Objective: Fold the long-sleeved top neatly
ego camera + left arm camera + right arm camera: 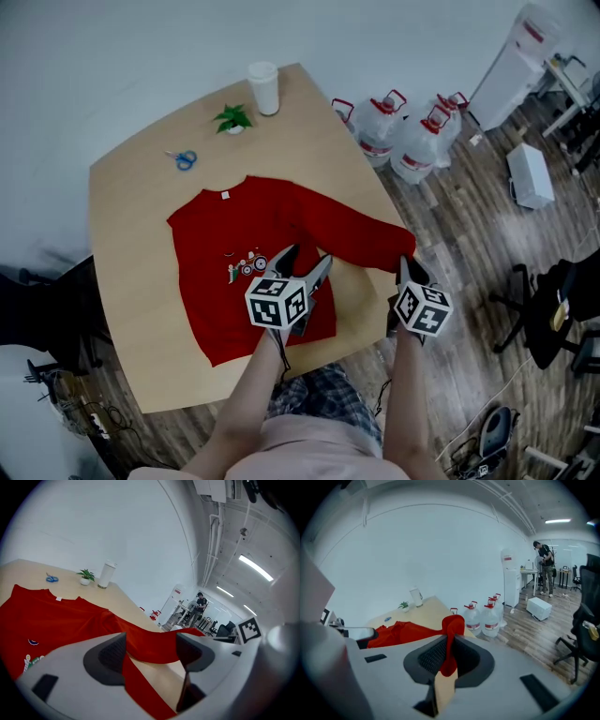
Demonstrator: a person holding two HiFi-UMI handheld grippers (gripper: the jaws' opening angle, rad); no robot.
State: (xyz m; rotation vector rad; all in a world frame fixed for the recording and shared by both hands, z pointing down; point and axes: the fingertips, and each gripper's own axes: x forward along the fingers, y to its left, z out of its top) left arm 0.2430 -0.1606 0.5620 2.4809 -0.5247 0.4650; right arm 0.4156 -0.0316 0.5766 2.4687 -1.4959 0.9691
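The top point(234, 239) lies flat and print-up on the bench point(131, 281), toward the near side. Its collar points at the far edge and its hem at the person, so its long axis runs away from the person with a slight slant. No sleeve shows along its left edge. Scissors point(185, 159), a plant point(232, 118) and a cup point(264, 87) sit well beyond the collar, clear of the work.

The left hand-held gripper point(302, 265) hovers over the hem corner with its jaws wide. Red cloth shows between them, but the pads do not press it; it probably waits to pin or take the body.

The sleeve point(361, 230) stretches rightward from the shoulder to the bench's right edge, across the body's axis. Its cuff point(452, 625) is pinched in the right hand-held gripper point(449, 653), whose jaws are closed on it, and is raised off the bench. That hold suits carrying the sleeve back across the body. Bottles point(412, 141) stand on the floor beyond.
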